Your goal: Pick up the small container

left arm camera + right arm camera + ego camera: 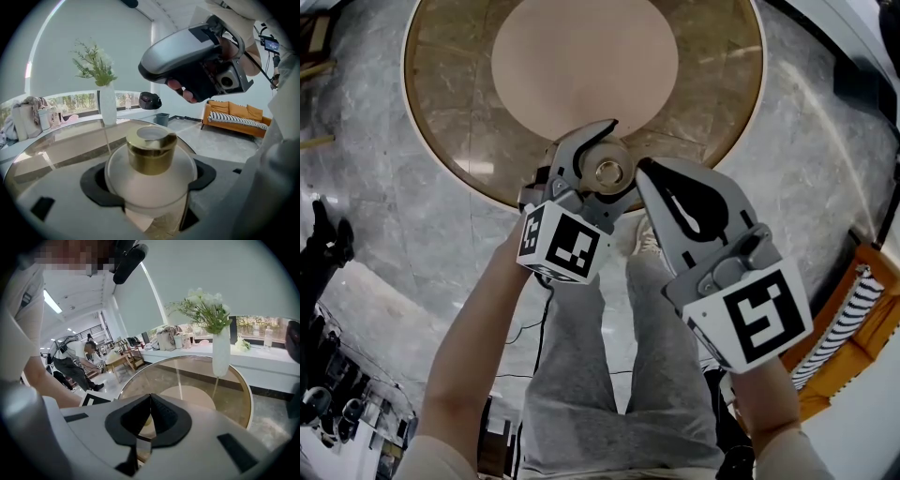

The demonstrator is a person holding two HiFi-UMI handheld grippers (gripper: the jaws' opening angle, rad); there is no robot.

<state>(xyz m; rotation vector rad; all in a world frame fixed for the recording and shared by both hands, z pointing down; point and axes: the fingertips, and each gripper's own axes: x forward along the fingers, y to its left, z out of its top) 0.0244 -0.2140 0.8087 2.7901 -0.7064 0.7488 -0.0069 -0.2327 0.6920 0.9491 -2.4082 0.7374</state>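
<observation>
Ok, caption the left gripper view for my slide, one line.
Left claw gripping the gold-capped small container, with the glass table and flower vase behind.

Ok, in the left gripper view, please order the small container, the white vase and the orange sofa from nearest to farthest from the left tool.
1. small container: gripped by the left tool, centre.
2. white vase: on the table's far side, left.
3. orange sofa: across the room, right.
</observation>
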